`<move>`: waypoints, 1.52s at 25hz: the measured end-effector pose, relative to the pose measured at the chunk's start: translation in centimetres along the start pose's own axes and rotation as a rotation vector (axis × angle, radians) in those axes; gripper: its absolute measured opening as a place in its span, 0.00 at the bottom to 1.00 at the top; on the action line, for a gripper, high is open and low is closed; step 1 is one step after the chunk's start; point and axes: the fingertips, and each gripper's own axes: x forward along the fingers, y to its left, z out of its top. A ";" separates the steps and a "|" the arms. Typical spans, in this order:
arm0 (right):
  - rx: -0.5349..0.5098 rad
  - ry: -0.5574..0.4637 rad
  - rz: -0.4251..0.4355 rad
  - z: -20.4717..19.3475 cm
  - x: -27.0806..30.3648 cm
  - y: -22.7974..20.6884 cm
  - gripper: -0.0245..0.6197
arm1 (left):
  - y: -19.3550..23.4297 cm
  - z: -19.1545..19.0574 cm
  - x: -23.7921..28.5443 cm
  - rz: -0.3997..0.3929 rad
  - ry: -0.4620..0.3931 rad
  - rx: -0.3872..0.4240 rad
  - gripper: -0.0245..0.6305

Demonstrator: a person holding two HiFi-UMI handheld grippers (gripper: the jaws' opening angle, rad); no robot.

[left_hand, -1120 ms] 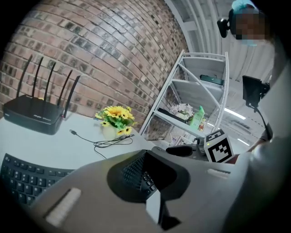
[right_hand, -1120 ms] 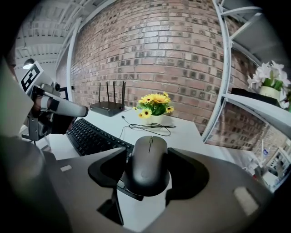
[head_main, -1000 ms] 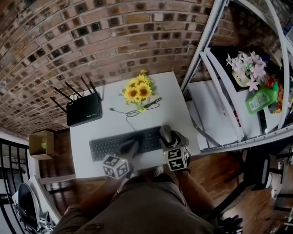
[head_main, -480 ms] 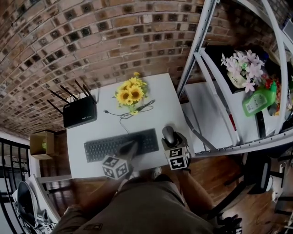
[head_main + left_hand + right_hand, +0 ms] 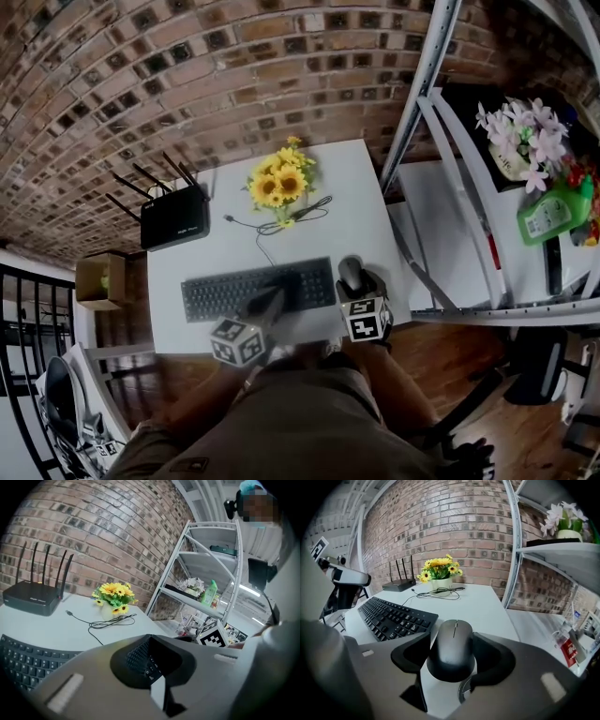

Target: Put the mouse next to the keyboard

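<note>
Head view: mouse (image 5: 351,273) sits on the white table (image 5: 347,202), just beside the right end of the keyboard (image 5: 258,289). The right gripper (image 5: 354,284) is around it, and the left gripper (image 5: 267,302) is over the keys.
Left gripper view: jaws together, nothing between them. The print on the router (image 5: 30,599) is unreadable.
Right gripper view: jaws clamped on the mouse's sides.

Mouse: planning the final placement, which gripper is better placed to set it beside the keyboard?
Right: the right gripper clamps the mouse beside the keyboard's right end; the left gripper is shut, empty.
</note>
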 end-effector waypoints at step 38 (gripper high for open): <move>-0.017 -0.090 0.028 1.5 -0.8 -0.5 0.51 | -0.2 -2.1 -0.8 0.070 -0.004 -0.044 0.03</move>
